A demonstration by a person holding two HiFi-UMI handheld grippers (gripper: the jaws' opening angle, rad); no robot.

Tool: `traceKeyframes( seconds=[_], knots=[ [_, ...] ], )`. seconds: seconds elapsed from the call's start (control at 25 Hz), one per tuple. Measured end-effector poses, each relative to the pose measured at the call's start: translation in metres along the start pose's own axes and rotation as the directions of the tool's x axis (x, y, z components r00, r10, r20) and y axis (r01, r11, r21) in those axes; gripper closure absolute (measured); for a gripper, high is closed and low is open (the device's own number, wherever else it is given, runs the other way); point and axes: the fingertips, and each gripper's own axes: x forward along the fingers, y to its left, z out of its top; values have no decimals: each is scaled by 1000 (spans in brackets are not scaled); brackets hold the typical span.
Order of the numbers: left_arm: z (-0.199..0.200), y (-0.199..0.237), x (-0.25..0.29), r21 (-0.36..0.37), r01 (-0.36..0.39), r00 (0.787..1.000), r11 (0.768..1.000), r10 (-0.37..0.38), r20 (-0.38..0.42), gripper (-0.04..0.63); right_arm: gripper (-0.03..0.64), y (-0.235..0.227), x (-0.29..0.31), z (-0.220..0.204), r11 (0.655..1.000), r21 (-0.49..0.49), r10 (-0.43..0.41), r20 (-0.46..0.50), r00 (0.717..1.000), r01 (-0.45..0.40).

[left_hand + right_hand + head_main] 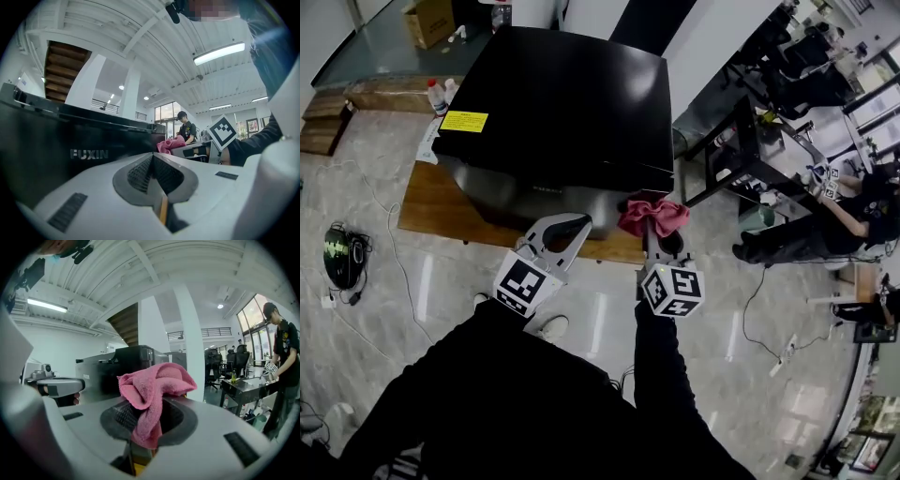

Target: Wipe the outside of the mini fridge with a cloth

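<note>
The black mini fridge (562, 103) stands on a low wooden table (431, 202), seen from above in the head view. Its front face, with a brand name on it, fills the left of the left gripper view (70, 145) and shows behind the cloth in the right gripper view (122, 364). My right gripper (653, 234) is shut on a crumpled pink cloth (653, 216), held by the fridge's front right corner. The cloth (157, 385) bulges out above the jaws (149, 420). My left gripper (578, 225) is shut and empty (152, 157), just before the fridge's front face.
A yellow label (464, 121) sits on the fridge top. Two bottles (439, 94) stand at the table's far left and a cardboard box (429, 19) lies beyond. A black desk (741, 141) and a seated person (825, 216) are to the right. Cables and a round device (342, 255) lie on the floor.
</note>
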Motion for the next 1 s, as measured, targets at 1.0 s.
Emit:
traceKeyframes(
  seconds=[1.0],
  knots=[
    [-203,187,-202,-18,-189,972,982,185,-142,589,525,328,119,-199,958,-37,284,-31,958,-285]
  ],
)
